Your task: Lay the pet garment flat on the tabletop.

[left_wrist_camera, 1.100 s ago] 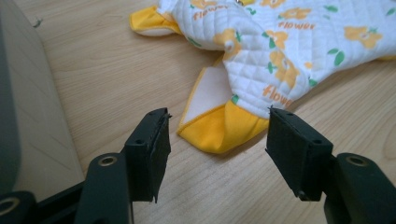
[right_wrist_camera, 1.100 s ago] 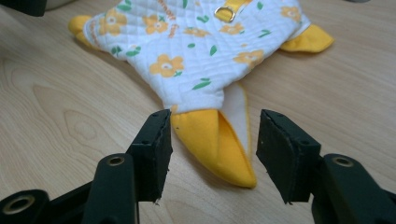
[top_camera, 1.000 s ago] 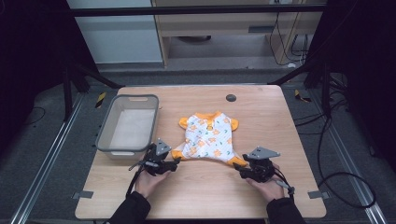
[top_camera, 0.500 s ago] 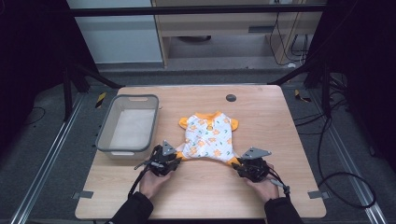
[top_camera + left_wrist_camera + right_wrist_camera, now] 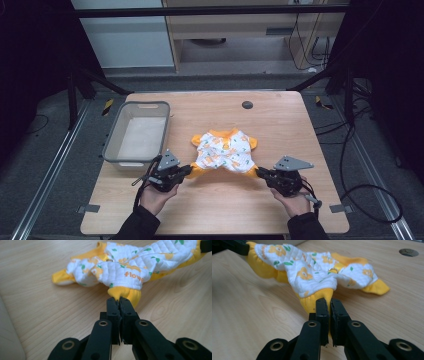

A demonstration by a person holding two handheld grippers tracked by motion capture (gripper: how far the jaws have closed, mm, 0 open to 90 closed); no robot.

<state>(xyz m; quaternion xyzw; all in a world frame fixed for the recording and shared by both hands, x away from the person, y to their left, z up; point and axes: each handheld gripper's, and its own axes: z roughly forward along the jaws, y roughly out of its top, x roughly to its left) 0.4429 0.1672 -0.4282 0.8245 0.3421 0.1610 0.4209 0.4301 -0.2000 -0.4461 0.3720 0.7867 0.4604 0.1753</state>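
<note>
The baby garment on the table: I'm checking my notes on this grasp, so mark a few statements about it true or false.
1. The left gripper is shut on an orange cuff of the baby garment. True.
2. The right gripper hangs open above the cloth. False: it is shut on the other orange cuff.
3. The garment lies inside the grey bin. False: it is on the wooden table, beside the bin.
4. The garment is white with an orange and green print. True.

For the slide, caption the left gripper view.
Left gripper with jaws shut on a yellow cuff of the flower-print baby garment lying on the wooden table.
</note>
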